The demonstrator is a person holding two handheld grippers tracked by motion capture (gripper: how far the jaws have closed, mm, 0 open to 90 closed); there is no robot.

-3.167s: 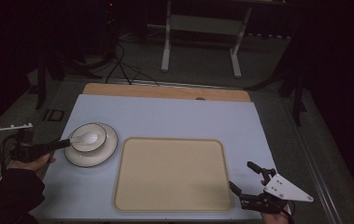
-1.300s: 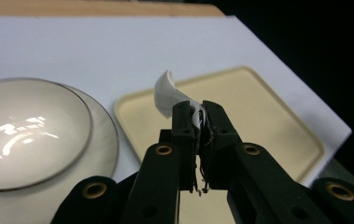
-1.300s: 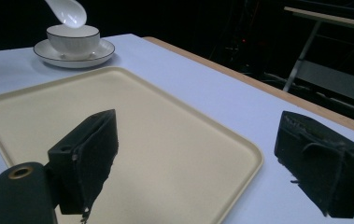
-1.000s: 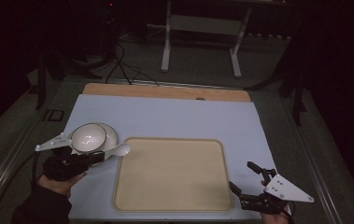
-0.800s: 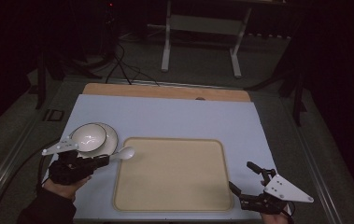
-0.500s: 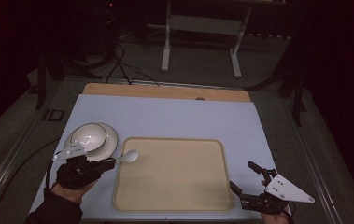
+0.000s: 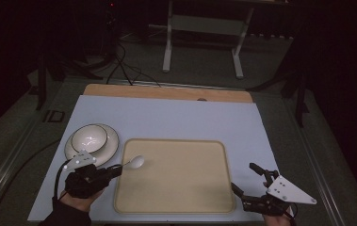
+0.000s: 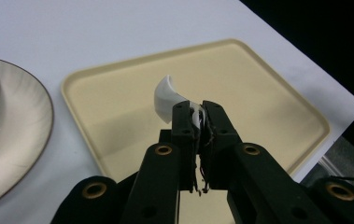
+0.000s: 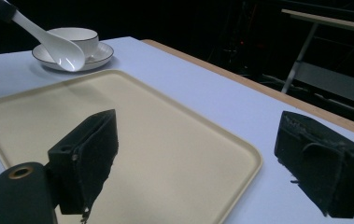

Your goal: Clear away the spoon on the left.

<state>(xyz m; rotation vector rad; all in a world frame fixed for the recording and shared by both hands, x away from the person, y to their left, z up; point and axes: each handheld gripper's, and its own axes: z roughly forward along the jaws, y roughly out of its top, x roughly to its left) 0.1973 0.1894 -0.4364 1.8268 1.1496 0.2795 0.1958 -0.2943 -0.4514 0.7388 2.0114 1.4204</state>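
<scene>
White ceramic spoon [image 7: 136,162]: clamped in my left gripper [image 7: 111,171] above beige rectangular plastic tray [image 7: 185,197]. My right gripper [image 7: 247,186]: jaws wide, empty, at tray's right corner.

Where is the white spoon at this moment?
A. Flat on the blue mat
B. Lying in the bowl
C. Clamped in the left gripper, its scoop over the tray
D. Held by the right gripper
C. The left gripper is shut on the white spoon, whose scoop hangs over the tray near its left edge.
</scene>
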